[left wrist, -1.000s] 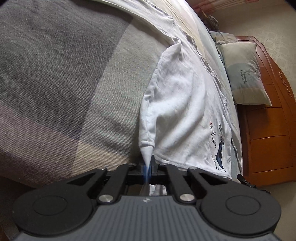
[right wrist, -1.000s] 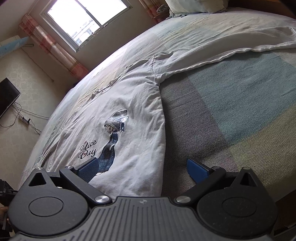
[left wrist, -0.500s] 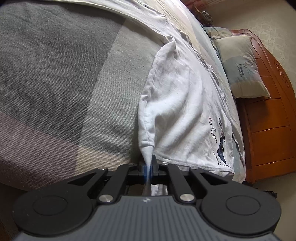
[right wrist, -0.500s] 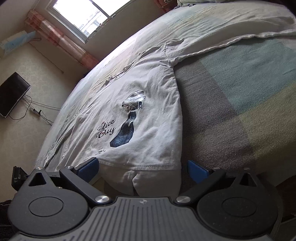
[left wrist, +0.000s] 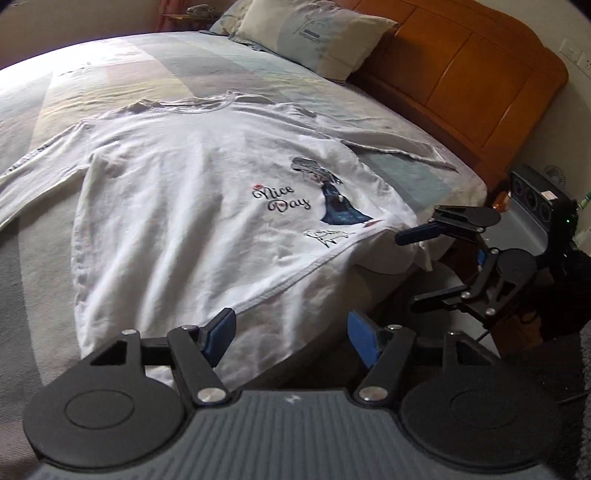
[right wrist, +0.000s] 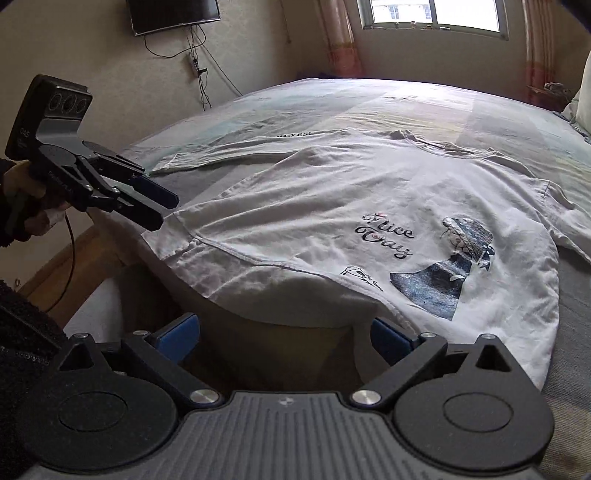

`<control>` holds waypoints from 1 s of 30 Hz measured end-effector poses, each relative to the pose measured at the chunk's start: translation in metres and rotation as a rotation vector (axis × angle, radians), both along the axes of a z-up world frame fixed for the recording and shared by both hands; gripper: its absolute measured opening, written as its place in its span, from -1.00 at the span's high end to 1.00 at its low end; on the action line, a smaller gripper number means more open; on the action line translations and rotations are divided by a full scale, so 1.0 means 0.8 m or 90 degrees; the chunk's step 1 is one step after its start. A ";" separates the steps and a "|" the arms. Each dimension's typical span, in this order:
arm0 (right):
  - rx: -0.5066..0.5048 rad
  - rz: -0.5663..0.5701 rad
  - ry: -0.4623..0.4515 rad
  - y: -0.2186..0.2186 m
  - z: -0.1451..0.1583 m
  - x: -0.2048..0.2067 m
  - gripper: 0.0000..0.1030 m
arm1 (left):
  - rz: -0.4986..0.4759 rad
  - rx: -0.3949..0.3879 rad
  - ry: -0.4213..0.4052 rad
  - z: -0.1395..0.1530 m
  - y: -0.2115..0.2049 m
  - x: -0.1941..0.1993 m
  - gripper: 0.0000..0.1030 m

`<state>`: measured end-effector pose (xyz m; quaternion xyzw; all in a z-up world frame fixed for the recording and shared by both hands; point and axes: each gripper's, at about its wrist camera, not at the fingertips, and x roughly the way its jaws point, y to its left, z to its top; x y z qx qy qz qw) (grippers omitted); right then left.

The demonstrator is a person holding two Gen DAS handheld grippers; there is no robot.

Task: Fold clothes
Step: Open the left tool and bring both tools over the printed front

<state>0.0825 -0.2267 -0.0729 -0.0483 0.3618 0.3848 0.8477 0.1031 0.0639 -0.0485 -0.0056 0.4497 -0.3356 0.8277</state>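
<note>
Lying flat on the bed point(left wrist: 155, 48), print up, shirt point(left wrist: 177, 206) runs hem-to-collar straight away from both grippers: L gripper point(left wrist: 291, 334) jaws opening, empty, over hem's L part, R gripper point(right wrist: 286, 334) jaws wide, empty, nr hem's R corner.

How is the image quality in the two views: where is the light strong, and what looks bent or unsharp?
Left wrist view: daylight washes out the far bed cover, the fisheye bends the headboard, and the white shirt is slightly soft. Right wrist view: the window is overexposed and glares on the cover beyond the shirt; corners are dark.
</note>
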 end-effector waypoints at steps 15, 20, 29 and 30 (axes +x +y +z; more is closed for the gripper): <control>-0.064 -0.022 0.007 -0.003 -0.039 0.067 -0.88 | -0.108 0.242 -0.183 -0.064 -0.107 0.016 -0.32; -0.204 -0.023 -0.081 0.012 -0.039 0.045 -0.89 | -0.103 0.274 -0.235 -0.065 -0.111 0.016 -0.42; -0.359 -0.035 -0.277 0.058 -0.054 0.010 -1.00 | -0.005 0.194 -0.255 -0.040 -0.102 0.032 -0.41; -0.371 -0.031 -0.296 0.065 -0.057 0.007 -1.00 | 0.002 0.192 -0.253 -0.038 -0.101 0.035 -0.41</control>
